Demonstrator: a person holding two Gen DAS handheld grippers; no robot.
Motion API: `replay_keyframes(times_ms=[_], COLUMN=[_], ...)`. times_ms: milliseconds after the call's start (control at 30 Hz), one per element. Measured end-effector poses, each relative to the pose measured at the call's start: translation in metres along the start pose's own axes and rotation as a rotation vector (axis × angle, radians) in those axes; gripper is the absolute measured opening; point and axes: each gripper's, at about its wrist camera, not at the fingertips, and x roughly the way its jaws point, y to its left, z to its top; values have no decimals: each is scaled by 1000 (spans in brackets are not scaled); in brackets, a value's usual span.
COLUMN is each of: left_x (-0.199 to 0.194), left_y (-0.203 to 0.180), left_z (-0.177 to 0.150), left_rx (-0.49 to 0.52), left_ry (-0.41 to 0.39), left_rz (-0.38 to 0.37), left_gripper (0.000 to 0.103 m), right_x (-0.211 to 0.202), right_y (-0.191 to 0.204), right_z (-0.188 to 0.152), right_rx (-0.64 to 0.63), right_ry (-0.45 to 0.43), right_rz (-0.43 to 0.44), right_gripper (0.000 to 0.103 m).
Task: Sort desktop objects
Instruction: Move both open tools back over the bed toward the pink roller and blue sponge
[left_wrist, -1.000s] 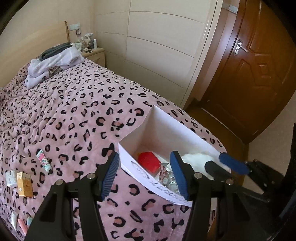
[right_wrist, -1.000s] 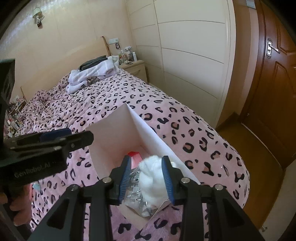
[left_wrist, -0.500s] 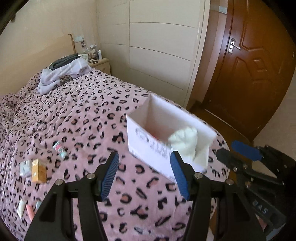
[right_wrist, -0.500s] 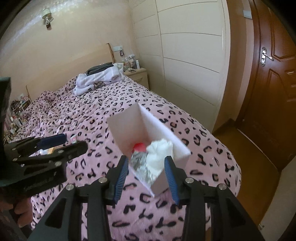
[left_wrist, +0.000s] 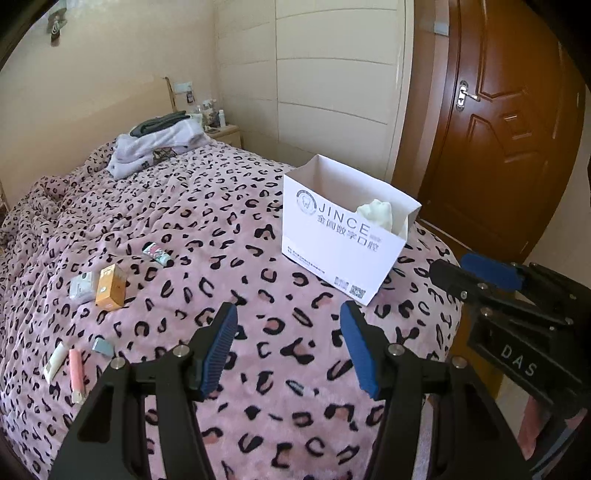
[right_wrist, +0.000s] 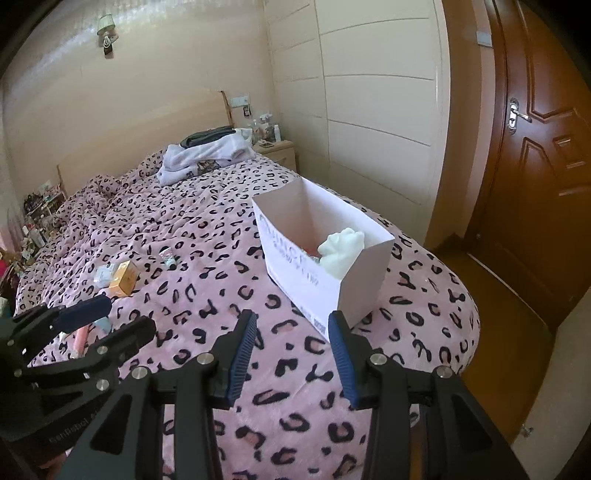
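Observation:
A white paper box (left_wrist: 332, 254) printed "JINCE" stands on the pink leopard bedspread (left_wrist: 221, 229), with a white crumpled cloth (left_wrist: 376, 214) sticking out of it. The box (right_wrist: 365, 266) and cloth (right_wrist: 341, 251) also show in the right wrist view. Loose items lie to the left: an orange carton (left_wrist: 109, 286), a white packet (left_wrist: 82, 287), a small tube (left_wrist: 158, 254), a pink stick (left_wrist: 75, 373), a white tube (left_wrist: 55, 362) and a grey piece (left_wrist: 102, 346). My left gripper (left_wrist: 288, 345) is open and empty, short of the box. My right gripper (right_wrist: 291, 356) is open and empty, near the box's front corner.
Folded clothes (left_wrist: 159, 147) lie at the far end of the bed beside a nightstand (left_wrist: 225, 133). White wardrobe panels (left_wrist: 332, 92) and a brown door (left_wrist: 506, 129) stand to the right. The bed edge (right_wrist: 461, 314) drops to a wooden floor. Clutter sits at far left (right_wrist: 37, 206).
Both grippers have pulled back and away from the box. The right gripper let go of the white cloth, which now rests in the box. More of the bed and loose items show.

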Motion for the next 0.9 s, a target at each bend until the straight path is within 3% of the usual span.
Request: replay_keyframes(times_ms=[500, 900], left_x=[-37, -71], left_y=[24, 81], left_z=[-38, -68], left_rx=[-72, -177], left_ry=[-67, -109], left_rz=[-17, 68], left_gripper=[59, 59], right_x=[-34, -39], right_y=[38, 99], right_z=[-20, -28], right_rx=[-40, -143], right_ry=[-45, -39], right_rz=[-31, 45], right_gripper=[41, 41])
